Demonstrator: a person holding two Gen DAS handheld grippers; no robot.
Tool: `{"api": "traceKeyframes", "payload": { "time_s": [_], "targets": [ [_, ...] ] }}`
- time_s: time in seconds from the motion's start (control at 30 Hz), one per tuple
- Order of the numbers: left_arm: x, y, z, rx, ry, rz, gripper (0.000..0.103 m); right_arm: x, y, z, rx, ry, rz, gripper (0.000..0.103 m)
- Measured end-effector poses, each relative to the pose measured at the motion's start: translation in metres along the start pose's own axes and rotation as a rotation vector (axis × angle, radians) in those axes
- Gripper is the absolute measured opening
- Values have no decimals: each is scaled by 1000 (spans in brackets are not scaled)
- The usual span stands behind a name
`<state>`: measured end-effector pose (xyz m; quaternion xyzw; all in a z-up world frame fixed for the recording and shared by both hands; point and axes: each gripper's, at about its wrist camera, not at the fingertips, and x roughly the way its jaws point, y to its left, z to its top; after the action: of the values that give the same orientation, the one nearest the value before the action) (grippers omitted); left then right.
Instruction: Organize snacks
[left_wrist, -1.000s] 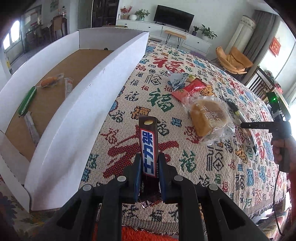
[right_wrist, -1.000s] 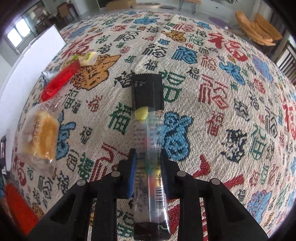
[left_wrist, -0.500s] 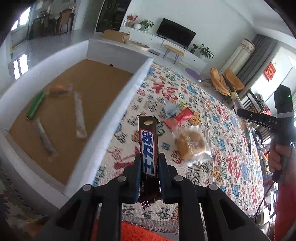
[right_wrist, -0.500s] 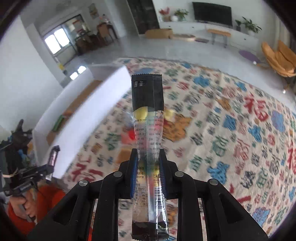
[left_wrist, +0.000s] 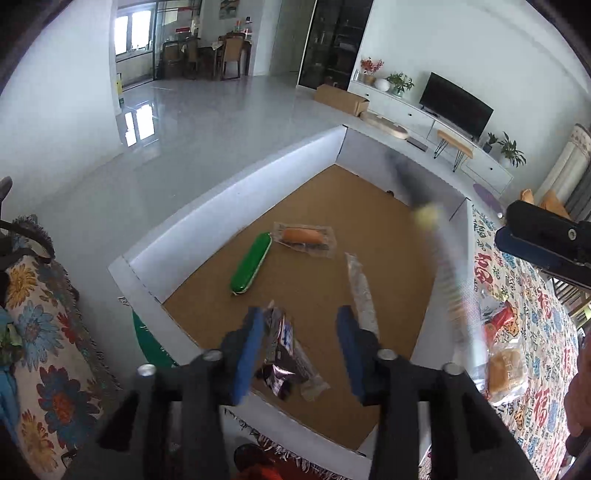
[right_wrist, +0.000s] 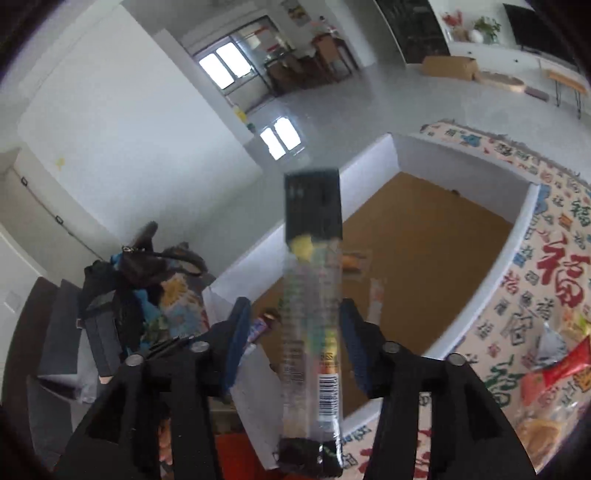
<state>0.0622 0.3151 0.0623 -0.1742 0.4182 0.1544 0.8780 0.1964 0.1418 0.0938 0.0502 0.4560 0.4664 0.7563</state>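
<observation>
Jaws of both grippers, left (left_wrist: 299, 347) & right (right_wrist: 291, 347), just opened, wide; crinkly foil bar (left_wrist: 282, 345) & clear tube pack (right_wrist: 312, 295) unpinched.

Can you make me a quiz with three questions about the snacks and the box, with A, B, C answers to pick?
1. Where is the green snack?
A. on the patterned cloth
B. inside the box
C. in a gripper

2. What colour are the box's walls?
A. white
B. red
C. black

3. How is the left gripper?
A. shut on the green snack
B. shut on nothing
C. open

Answers:
1. B, it lies on the box's brown floor.
2. A, the walls around the brown floor are white.
3. C, its jaws have just been opening and stand wide, with the chocolate bar loose between them.
</observation>
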Motion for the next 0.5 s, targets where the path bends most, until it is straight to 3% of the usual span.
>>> {"api": "traceKeyframes", "payload": {
  "time_s": [0.03,0.1,0.2,0.3,0.5],
  "targets": [
    [-2,1,-1,-3,-16,3,71,7,0,-2,1,-3,-7,63],
    [-7,0,-4,1,-49,-7,78,7,-5,-6,11,-24,-17,63],
    [-10,-8,-10,18,-61,-29,79,-15,-17,-16,-5,-58,-32,63],
    [-15,-23,-14,45,-52,-76,79,-52,-28,-20,-73,-116,-133,65],
    [-27,-108,-53,171,-7,-223,85,-133,-92,-39,-86,-223,-365,72]
  ]
}}
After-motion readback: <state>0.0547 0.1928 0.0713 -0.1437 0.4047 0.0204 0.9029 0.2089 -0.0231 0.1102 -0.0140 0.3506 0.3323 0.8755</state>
